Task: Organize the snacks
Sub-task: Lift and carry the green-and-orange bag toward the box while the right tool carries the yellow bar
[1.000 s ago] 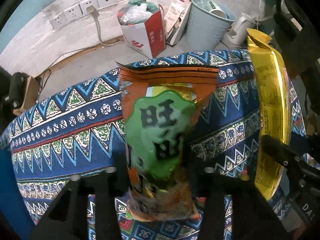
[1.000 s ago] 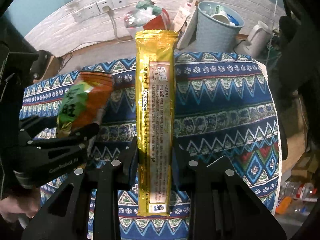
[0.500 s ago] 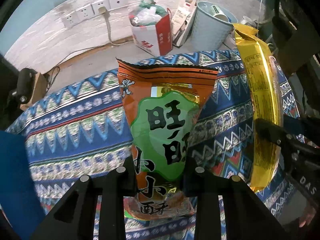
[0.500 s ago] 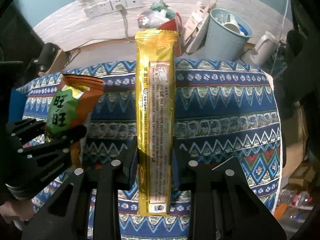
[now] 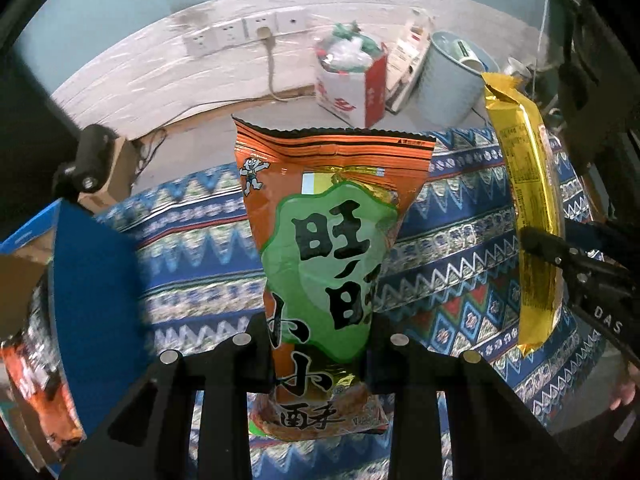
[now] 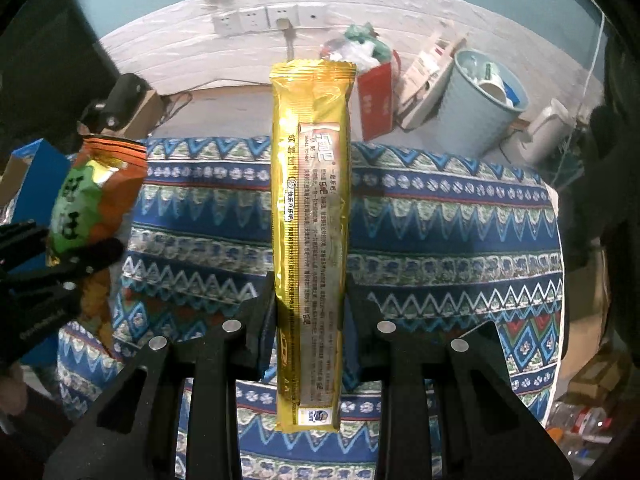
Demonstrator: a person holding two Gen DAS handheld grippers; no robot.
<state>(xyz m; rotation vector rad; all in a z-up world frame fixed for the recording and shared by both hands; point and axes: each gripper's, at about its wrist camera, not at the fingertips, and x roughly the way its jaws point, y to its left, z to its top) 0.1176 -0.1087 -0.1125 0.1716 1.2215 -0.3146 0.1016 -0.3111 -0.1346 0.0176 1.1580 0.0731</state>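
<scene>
above the patterned cloth [image 6: 440,216], orange bag [image 5: 328,248] pinched in left claw [image 5: 318,344], gold packet [image 6: 310,240] in right claw [image 6: 310,312]

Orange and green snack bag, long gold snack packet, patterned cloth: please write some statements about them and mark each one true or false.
1. The left gripper is shut on the orange and green snack bag. True.
2. The long gold snack packet lies flat on the blue patterned tablecloth. False: the right gripper holds it above the cloth.
3. A pale blue bin stands on the floor beyond the table. True.
4. The right gripper is open. False: it is shut on the gold packet.
</scene>
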